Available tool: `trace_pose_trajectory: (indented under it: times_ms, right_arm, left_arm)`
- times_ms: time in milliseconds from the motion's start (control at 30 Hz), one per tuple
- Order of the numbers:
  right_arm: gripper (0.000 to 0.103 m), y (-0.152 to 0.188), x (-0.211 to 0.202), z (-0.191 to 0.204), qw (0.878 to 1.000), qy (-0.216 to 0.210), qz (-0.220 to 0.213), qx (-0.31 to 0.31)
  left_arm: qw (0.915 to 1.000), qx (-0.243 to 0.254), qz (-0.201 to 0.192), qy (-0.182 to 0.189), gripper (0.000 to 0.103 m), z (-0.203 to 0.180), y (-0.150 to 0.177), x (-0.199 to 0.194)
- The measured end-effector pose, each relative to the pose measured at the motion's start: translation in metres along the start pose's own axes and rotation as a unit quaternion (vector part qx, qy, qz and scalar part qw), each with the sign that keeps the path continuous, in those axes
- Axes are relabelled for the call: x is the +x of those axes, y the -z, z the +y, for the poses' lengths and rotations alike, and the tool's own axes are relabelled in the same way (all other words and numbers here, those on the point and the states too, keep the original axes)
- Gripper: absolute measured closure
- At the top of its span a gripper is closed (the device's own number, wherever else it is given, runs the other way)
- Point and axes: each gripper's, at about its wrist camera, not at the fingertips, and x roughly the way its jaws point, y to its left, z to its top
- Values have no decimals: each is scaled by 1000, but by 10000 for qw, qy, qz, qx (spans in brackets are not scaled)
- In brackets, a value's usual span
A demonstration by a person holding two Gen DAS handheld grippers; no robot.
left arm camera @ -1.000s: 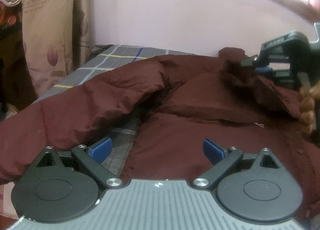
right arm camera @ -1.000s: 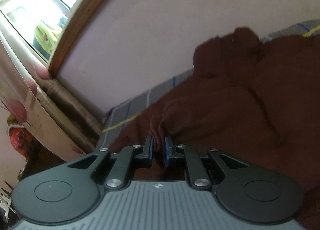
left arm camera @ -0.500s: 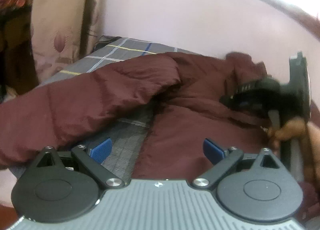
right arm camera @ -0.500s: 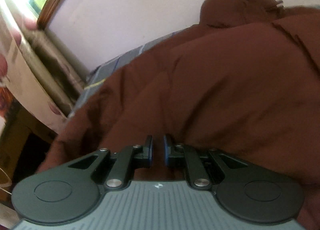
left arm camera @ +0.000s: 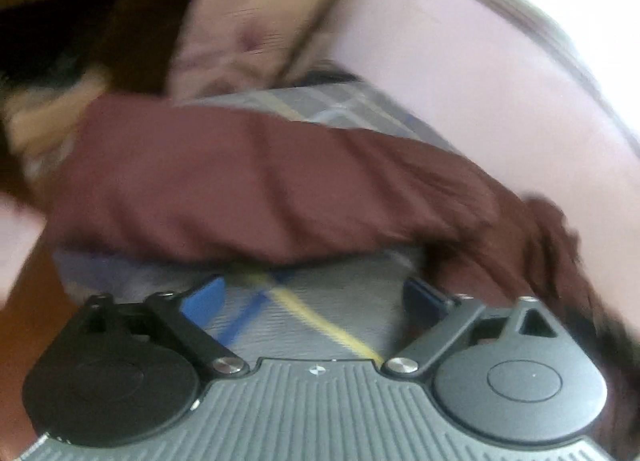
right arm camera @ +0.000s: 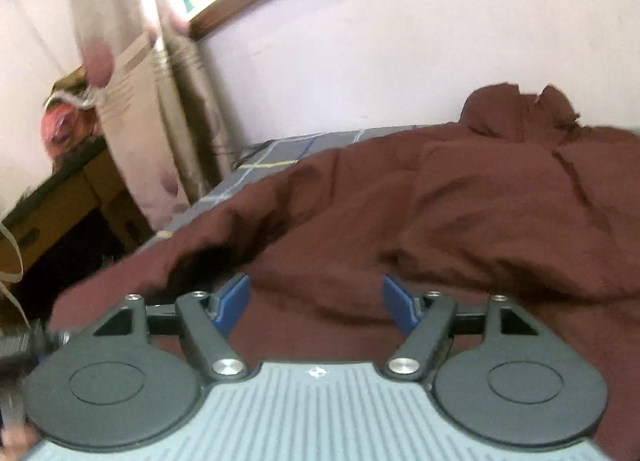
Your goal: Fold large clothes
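Note:
A large maroon padded jacket [right arm camera: 460,221] lies spread on a bed with a grey checked sheet [left arm camera: 320,301]. In the left wrist view one sleeve [left arm camera: 260,189] stretches across the frame just beyond my left gripper [left arm camera: 316,301], which is open and empty over bare sheet. My right gripper [right arm camera: 316,301] is open and empty, low over the jacket's body, with the hood [right arm camera: 520,109] far off by the wall. The left view is blurred.
A pale pink wall [right arm camera: 380,41] runs behind the bed. A patterned beige curtain [right arm camera: 152,121] hangs at the left by a window. Dark wooden furniture [right arm camera: 60,213] stands left of the bed. The sheet shows at the bed's far corner [right arm camera: 280,157].
My right gripper has opened and let go of the jacket fabric it was pinching. My left gripper has swung left and down toward the sleeve and the bare sheet.

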Motion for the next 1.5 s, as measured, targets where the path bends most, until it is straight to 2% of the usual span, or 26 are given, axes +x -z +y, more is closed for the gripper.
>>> trace_pose_trajectory:
  times_ms: [100, 133, 200, 267, 367, 433, 500, 600, 733, 833, 1000, 1067, 1167, 1233, 1267, 1367, 1433, 1500]
  right_arm:
    - [30, 10, -12, -8, 9999, 108, 42, 20]
    - [30, 11, -15, -13, 9999, 121, 46, 76]
    - [30, 15, -16, -21, 9996, 179, 63, 216]
    - [30, 19, -14, -30, 9989, 217, 92, 399]
    - [30, 27, -12, -35, 9982, 200, 114, 548]
    - [30, 30, -12, -35, 9983, 210, 117, 530]
    - [30, 32, -13, -34, 9984, 215, 100, 507]
    - [30, 31, -14, -34, 9983, 197, 98, 535]
    - [29, 29, -22, -39, 9970, 65, 27, 774]
    - [29, 28, -36, -42, 9963, -39, -120, 851]
    - [29, 34, -56, -54, 9948, -70, -251, 983]
    - [29, 38, -60, -61, 9940, -41, -222, 1069]
    - [29, 47, -65, -72, 9915, -45, -235, 1279]
    - [29, 51, -67, -78, 9891, -78, -303, 1436]
    - [29, 52, -68, -79, 9885, -91, -323, 1477]
    - [29, 52, -71, -79, 9881, -105, -367, 1487]
    - [29, 52, -73, -79, 9880, -130, -351, 1499]
    - [28, 52, -74, -79, 9875, -161, -342, 1529]
  left_arm:
    - [9952, -962, -95, -153, 9, 39, 6, -11]
    - [9933, -1141, -87, -176, 7, 48, 7, -13]
    - [9898, -1397, -144, -240, 2, 64, 9, -14]
    - [9868, -1614, -42, -128, 2, 74, 1, -7]
    - [9875, -1572, -59, 46, 3, 79, -11, -1]
    - [9899, -1415, -73, -51, 16, 79, -19, 3]
    - [9908, -1336, -52, -186, 56, 80, -27, 5]
    - [9925, -1202, -7, -202, 73, 79, -37, 8]
    - [9959, -760, -57, -482, 80, 58, -47, 2]
    - [9952, -513, -17, -828, 80, 42, -52, -7]
    - [9938, -508, 148, -976, 80, 48, -56, -6]
    - [9939, -553, 183, -935, 80, 51, -57, -14]
    - [9953, -243, -76, -935, 80, 43, -60, -27]
    - [9959, -204, 179, -868, 81, 45, -67, -18]
    - [9958, -305, 226, -839, 81, 49, -68, -15]
    - [9954, -167, 264, -901, 79, 50, -68, -6]
    - [9952, -105, 252, -939, 64, 46, -66, -4]
    - [9950, -77, 135, -991, 29, 43, -63, -3]
